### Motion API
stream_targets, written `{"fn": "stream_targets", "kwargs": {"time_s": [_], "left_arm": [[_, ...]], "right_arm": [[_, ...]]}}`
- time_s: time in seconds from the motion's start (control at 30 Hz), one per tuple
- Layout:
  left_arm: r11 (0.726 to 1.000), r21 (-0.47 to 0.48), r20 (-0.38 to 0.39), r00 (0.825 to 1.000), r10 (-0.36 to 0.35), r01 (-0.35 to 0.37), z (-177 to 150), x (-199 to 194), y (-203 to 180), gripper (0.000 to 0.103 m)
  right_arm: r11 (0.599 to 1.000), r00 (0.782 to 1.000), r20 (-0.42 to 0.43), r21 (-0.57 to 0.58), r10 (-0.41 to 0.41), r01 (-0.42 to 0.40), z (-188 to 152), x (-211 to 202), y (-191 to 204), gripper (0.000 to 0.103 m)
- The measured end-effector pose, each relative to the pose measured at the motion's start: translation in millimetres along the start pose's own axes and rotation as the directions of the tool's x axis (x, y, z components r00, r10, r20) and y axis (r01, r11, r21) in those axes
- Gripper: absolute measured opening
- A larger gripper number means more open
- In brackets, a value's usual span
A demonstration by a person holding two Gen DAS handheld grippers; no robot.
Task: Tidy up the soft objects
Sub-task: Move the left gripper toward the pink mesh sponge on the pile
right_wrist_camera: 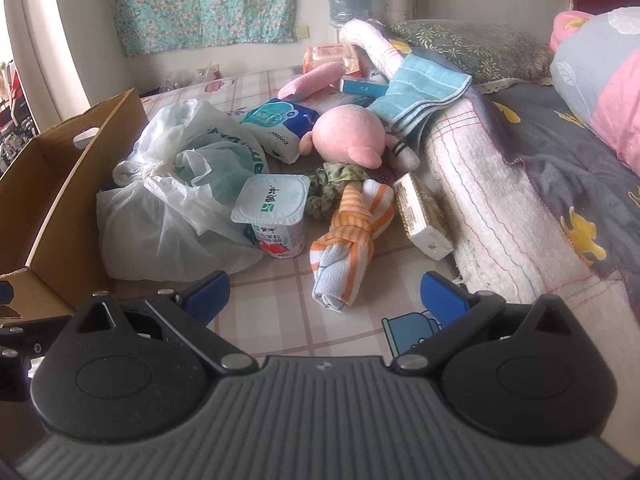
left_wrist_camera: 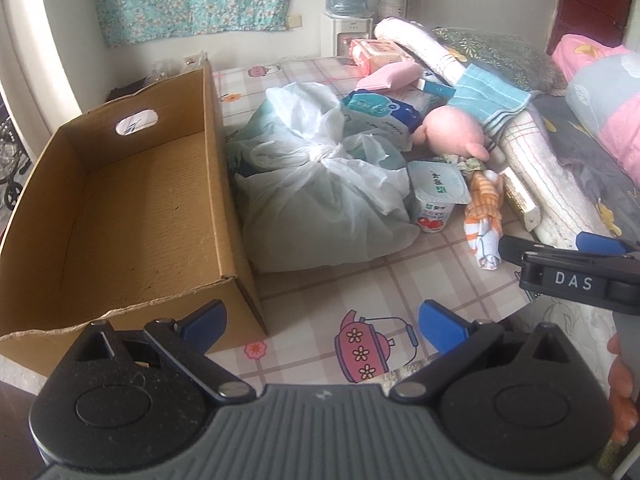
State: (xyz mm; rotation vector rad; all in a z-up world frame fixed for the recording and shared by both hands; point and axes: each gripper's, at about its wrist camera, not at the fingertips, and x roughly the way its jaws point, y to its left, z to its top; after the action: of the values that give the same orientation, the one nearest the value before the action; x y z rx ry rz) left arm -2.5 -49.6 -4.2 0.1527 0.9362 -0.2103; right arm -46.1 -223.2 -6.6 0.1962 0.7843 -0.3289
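Both the left gripper (left_wrist_camera: 322, 316) and right gripper (right_wrist_camera: 325, 294) gaped wide and empty, so reaching for the knotted orange towel (right_wrist_camera: 348, 236) risked toppling the yogurt cup (right_wrist_camera: 274, 216) just left of it.

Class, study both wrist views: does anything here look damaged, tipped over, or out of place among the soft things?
Yes. The cardboard box has a ragged, torn front edge. The yogurt cup leans tilted against the knotted plastic bag, a rigid item among soft ones. The pink plush toy lies on its side.
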Motion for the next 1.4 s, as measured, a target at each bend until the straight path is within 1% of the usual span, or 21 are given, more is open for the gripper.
{"fn": "stream_targets", "kwargs": {"time_s": [0.1,0.2,0.33,0.5,0.67,0.77,0.87,0.97,1.07,1.17,1.23,1.3,1.4], "left_arm": [[0.999,0.036,0.021,1.000,-0.009,0.008,6.7,-3.2,-7.3,0.103],[0.996,0.091,0.037,0.999,-0.021,0.017,16.9,-8.1,-12.6,0.103],[0.990,0.134,0.044,0.998,-0.046,0.040,38.0,-13.2,-10.6,0.103],[0.987,0.156,0.052,0.998,-0.040,0.031,80.4,-11.7,-1.2,0.103],[0.984,0.176,0.077,0.996,-0.040,0.026,121.9,-5.2,9.9,0.103],[0.979,0.198,0.074,0.995,-0.072,0.056,149.8,2.9,14.1,0.103],[0.975,0.193,0.080,0.989,-0.125,0.107,175.8,11.3,19.3,0.103],[0.969,0.195,0.107,0.979,-0.176,0.153,201.3,21.4,24.3,0.103],[0.955,0.202,0.142,0.958,-0.248,0.218,228.7,35.4,29.9,0.103],[0.949,0.220,0.177,0.947,-0.267,0.226,257.3,54.5,30.4,0.103],[0.946,0.243,0.192,0.946,-0.263,0.214,274.2,70.1,27.7,0.102],[0.939,0.272,0.188,0.945,-0.268,0.212,289.8,90.0,22.3,0.102],[0.912,0.324,0.131,0.943,-0.307,0.252,308.5,125.9,12.5,0.099]], "right_arm": [[0.999,1.000,0.027,0.033,-0.005,0.004,-1.2,-4.3,-11.3,0.102],[0.998,0.998,0.056,0.069,-0.003,-0.001,-0.2,-7.1,-21.1,0.102],[0.994,0.996,0.082,0.104,0.017,-0.026,6.4,-7.4,-28.1,0.102],[0.990,0.987,0.155,0.121,0.049,-0.069,22.3,-6.7,-30.0,0.102],[0.987,0.969,0.229,0.108,0.093,-0.120,48.1,-1.9,-29.5,0.102],[0.985,0.960,0.251,0.089,0.124,-0.151,68.0,5.2,-27.9,0.102],[0.982,0.953,0.265,0.078,0.147,-0.173,88.2,14.2,-27.3,0.102],[0.977,0.951,0.261,0.083,0.168,-0.195,111.8,27.1,-29.8,0.102],[0.970,0.949,0.254,0.101,0.188,-0.219,138.8,41.4,-36.2,0.102],[0.957,0.946,0.236,0.137,0.220,-0.257,170.0,61.1,-44.7,0.102],[0.932,0.943,0.205,0.202,0.261,-0.301,191.0,80.3,-53.7,0.102],[0.900,0.938,0.170,0.272,0.303,-0.340,210.2,103.3,-63.0,0.102],[0.850,0.925,0.120,0.367,0.359,-0.378,232.7,144.4,-72.4,0.102]]}}
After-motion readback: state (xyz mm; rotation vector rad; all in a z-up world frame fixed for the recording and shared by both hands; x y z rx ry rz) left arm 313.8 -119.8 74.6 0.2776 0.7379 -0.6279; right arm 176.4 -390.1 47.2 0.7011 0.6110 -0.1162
